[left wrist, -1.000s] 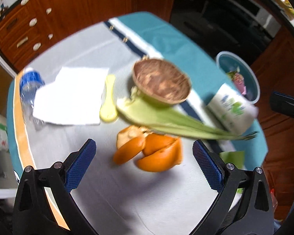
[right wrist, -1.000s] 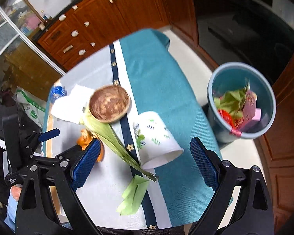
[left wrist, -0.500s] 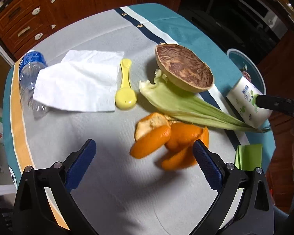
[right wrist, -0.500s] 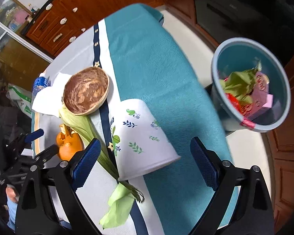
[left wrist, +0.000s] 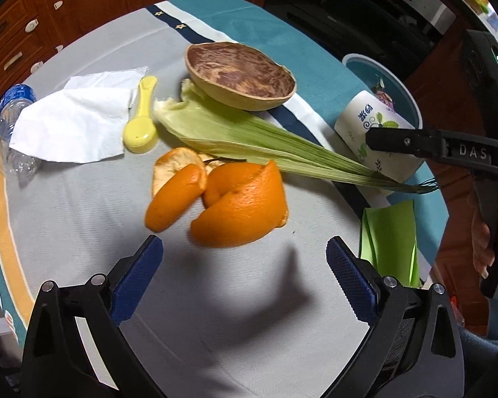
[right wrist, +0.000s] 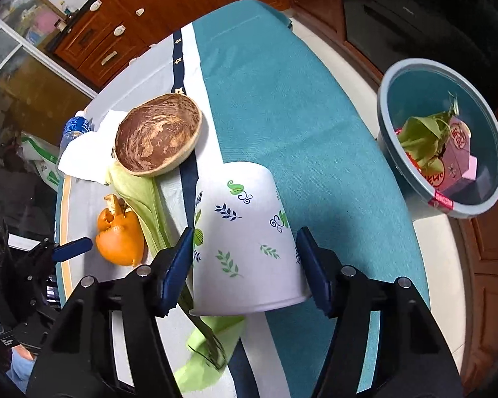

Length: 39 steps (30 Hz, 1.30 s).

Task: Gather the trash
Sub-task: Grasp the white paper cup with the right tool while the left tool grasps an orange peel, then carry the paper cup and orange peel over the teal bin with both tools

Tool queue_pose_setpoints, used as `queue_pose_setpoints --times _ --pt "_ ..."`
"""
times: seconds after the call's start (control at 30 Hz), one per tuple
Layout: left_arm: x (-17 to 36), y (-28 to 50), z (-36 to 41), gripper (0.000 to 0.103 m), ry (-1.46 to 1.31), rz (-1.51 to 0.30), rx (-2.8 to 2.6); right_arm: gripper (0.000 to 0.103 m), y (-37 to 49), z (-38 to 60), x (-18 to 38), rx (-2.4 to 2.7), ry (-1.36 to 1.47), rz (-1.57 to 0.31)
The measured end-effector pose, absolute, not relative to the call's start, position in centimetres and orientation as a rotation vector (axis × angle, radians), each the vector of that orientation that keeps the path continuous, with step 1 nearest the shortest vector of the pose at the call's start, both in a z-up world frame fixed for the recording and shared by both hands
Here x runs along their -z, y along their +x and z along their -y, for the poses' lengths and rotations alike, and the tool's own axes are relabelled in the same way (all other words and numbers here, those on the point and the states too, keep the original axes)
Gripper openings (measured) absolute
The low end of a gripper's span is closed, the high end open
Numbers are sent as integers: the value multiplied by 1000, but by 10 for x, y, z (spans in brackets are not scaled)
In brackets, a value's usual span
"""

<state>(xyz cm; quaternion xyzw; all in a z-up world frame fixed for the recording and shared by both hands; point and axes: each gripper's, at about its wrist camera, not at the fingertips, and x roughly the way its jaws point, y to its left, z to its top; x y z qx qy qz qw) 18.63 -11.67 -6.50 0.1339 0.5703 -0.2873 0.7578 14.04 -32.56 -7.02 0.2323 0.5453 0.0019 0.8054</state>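
Paper cup (right wrist: 249, 248) with the leafy print lies on its side near the table edge, and the right gripper (right wrist: 245, 265) has its blue pads (right wrist: 177, 262) on either side of it, touching or just about touching the cup walls, so it looks pinched but hard to be 100% sure. Left gripper (left wrist: 244, 280) is spread wide with nothing between its fingers, hanging over the grey part of the tablecloth (left wrist: 83, 219) just short of the orange peel (left wrist: 222, 195).

Other trash on the table: a corn husk (left wrist: 249, 139) running under the brown shell bowl (left wrist: 240, 74), its thin end lying across the cup, a folded green paper (left wrist: 388, 238) near the edge, a yellow spoon (left wrist: 141, 119), a white napkin (left wrist: 73, 122) and a plastic bottle (left wrist: 13, 126) partly under the napkin. Blue bin (right wrist: 481, 205) sits on the floor well off the table, already holding green leaves and a pink box.
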Motion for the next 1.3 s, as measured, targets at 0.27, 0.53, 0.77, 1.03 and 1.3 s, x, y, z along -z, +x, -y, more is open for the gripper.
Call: queue_pose_setpoints --times 0.27,0.53,0.77,1.03,1.3 --pt "67 191 140 89 252 -1225 584 62 123 341 76 -25 555 -1156" --pt "71 174 150 13 301 -1241 600 60 106 350 86 -40 609 -1151" --pt "43 160 145 12 288 -1210 642 57 98 357 79 -51 664 -1105" --pt "-12 147 154 12 271 -1109 735 57 84 373 56 -52 709 -1041" --pt "-51 151 173 12 252 -1046 799 57 75 390 26 -49 715 -970"
